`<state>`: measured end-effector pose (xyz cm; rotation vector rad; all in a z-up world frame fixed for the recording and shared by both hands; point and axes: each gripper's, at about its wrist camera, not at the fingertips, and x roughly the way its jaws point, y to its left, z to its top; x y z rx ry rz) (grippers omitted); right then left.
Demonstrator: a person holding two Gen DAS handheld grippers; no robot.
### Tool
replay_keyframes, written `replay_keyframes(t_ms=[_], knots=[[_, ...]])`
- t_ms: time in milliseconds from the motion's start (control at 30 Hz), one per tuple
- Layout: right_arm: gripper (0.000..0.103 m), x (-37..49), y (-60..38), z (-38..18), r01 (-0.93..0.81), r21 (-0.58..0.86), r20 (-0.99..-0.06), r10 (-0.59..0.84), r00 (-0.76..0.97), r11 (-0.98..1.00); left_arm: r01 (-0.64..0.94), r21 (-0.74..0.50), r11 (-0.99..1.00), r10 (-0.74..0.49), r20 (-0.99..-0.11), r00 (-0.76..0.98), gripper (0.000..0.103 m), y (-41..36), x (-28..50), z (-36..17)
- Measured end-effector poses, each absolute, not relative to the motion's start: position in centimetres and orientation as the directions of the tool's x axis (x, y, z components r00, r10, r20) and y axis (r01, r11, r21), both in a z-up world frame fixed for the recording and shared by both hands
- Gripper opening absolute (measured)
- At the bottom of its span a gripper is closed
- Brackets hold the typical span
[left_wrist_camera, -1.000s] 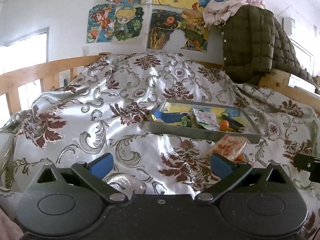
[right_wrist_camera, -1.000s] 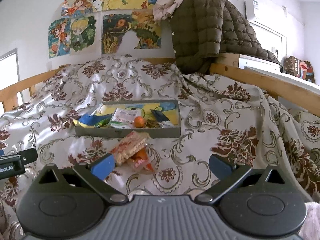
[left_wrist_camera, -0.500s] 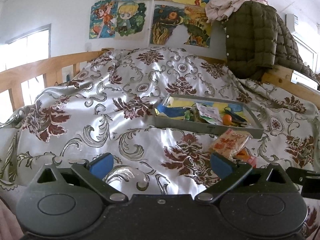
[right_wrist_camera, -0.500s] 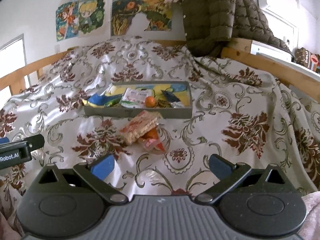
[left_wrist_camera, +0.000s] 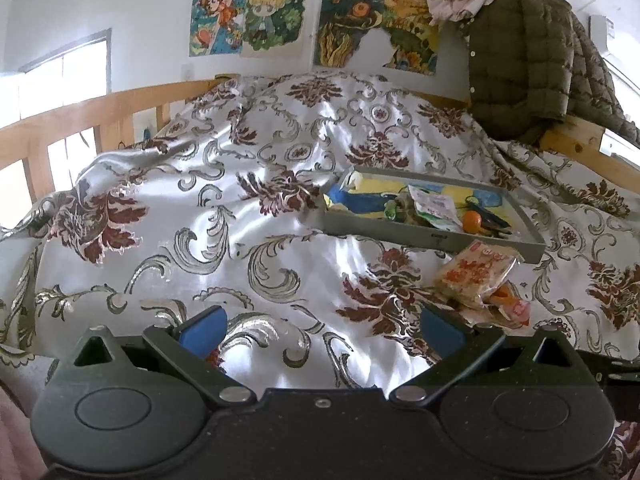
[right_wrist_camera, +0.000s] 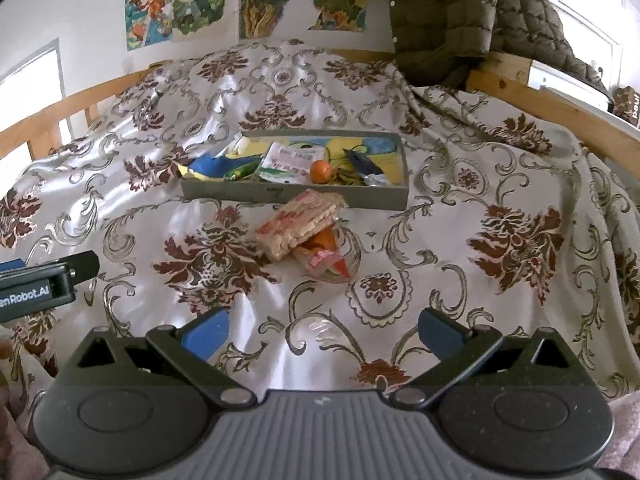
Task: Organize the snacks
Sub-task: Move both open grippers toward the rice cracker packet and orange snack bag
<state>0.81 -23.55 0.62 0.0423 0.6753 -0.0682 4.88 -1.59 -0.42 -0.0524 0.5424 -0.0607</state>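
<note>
A grey tray [right_wrist_camera: 296,194] [left_wrist_camera: 432,237] lies on the patterned bedspread with several snacks in it, among them a white packet [right_wrist_camera: 288,160] and a small orange ball [right_wrist_camera: 321,171]. In front of the tray lie a red-and-tan cracker pack [right_wrist_camera: 296,223] [left_wrist_camera: 472,274] and an orange-pink snack packet [right_wrist_camera: 324,254] [left_wrist_camera: 508,304] partly under it. My right gripper [right_wrist_camera: 322,330] is open and empty, a short way before these two packs. My left gripper [left_wrist_camera: 320,328] is open and empty, left of them; its side shows in the right wrist view [right_wrist_camera: 44,284].
A silky floral bedspread [right_wrist_camera: 480,200] covers the bed. Wooden bed rails run on the left [left_wrist_camera: 80,120] and right [right_wrist_camera: 552,108]. A green quilted jacket [left_wrist_camera: 520,60] hangs over the far right rail. Posters [left_wrist_camera: 280,16] are on the wall.
Both grippers have moved forward and tilted down toward the bed. The tray and the two loose packs look closer and lower in view. Both grippers stay open.
</note>
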Motion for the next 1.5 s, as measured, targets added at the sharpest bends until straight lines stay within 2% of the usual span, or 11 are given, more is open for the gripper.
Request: replay_keyframes(t_ms=[433, 733, 967, 1233, 1500], knots=[[0.103, 3.7, -25.4, 0.1, 0.070, 0.110, -0.678, 0.023, 0.734, 0.991, 0.097, -0.037, 0.995, -0.102, -0.539, 0.836, 0.102, -2.8, 7.5, -1.1], [0.103, 6.9, -27.9, -0.4, 0.103, 0.133, -0.673, 0.014, 0.740, 0.986, 0.225, -0.068, 0.972, -0.221, -0.589, 0.778, 0.102, -3.7, 10.6, -2.5], [0.103, 9.6, -28.0, -1.0, 0.043, 0.046, -0.676, 0.000, 0.737, 0.998, 0.322, -0.071, 0.944, -0.301, -0.581, 0.756, 0.102, -4.9, 13.1, -3.4], [0.103, 11.8, -28.2, -1.2, -0.096, 0.018, -0.658, 0.084, 0.748, 0.995, 0.413, -0.100, 0.905, -0.386, -0.600, 0.700, 0.102, -5.8, 15.6, -4.9], [0.103, 14.8, -29.0, -2.8, -0.200, -0.043, -0.707, 0.111, 0.698, 0.979, 0.528, -0.048, 0.848, -0.457, -0.570, 0.682, 0.102, -7.7, 18.1, -6.1]])
